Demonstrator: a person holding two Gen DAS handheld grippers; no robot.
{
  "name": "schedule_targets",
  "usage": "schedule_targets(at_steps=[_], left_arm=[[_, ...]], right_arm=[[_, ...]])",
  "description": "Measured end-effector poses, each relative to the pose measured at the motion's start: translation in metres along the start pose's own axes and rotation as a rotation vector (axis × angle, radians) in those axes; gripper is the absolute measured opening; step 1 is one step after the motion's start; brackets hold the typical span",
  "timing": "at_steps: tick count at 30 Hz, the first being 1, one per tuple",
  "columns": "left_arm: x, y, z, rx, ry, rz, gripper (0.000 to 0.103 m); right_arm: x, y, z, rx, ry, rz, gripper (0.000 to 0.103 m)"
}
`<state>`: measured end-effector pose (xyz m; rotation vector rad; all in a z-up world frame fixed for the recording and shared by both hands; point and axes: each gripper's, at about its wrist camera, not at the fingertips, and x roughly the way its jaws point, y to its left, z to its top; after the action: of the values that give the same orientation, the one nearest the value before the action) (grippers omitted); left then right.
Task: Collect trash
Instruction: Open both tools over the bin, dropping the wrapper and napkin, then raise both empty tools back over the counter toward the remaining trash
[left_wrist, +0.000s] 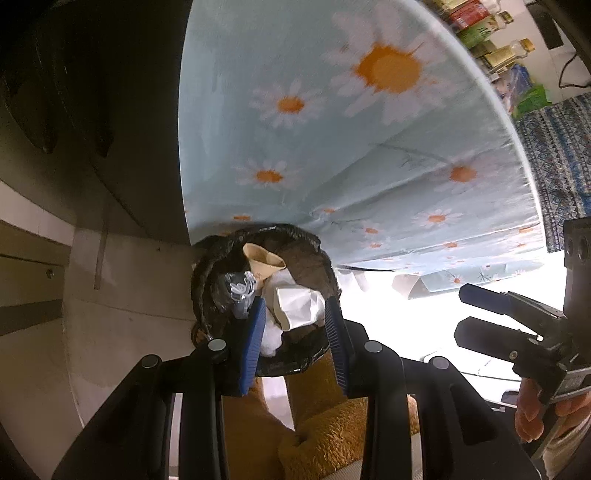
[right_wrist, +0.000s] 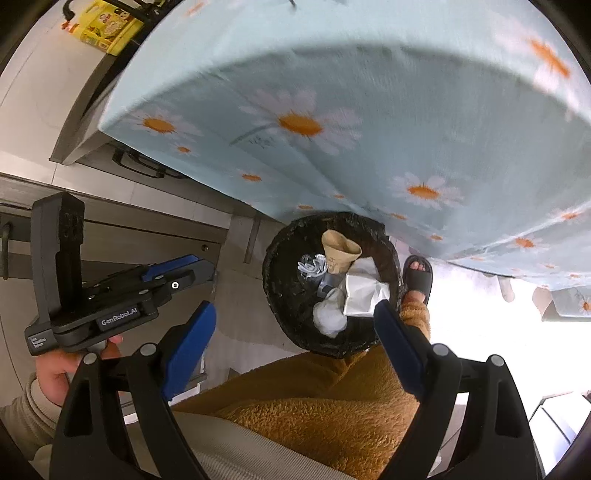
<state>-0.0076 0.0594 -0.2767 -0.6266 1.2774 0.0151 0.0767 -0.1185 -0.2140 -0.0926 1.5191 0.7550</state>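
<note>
I hold both grippers above a round bin lined with black plastic (right_wrist: 295, 325) at the daisy-print tablecloth's (right_wrist: 406, 110) edge — my left gripper (left_wrist: 295, 332) and right gripper (right_wrist: 295, 343) both gape open, empty; crumpled white paper (right_wrist: 364, 291) and a tan paper cone (right_wrist: 338, 251) lie inside

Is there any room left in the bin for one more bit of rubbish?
A little. The trash bin is crowded on its table side: a paper cone, crinkled plastic, white paper and a white wad fill it. Dark liner shows bare along the left wall and near rim.
</note>
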Motion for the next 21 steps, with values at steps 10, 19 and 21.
schedule_targets(at_steps=[10,19,21], left_arm=[[-0.037,-0.022,0.014,0.087,-0.063,-0.033,0.032],[-0.077,-0.051,0.025,0.164,-0.150,-0.042,0.048],[-0.086,-0.060,0.028,0.195,-0.170,-0.043,0.048]], right_arm=[[-0.044,0.014,0.012,-0.034,-0.093,-0.018,0.086],[-0.102,0.018,0.026,-0.028,-0.211,0.020,0.086],[-0.109,0.019,0.029,-0.036,-0.228,0.014,0.086]])
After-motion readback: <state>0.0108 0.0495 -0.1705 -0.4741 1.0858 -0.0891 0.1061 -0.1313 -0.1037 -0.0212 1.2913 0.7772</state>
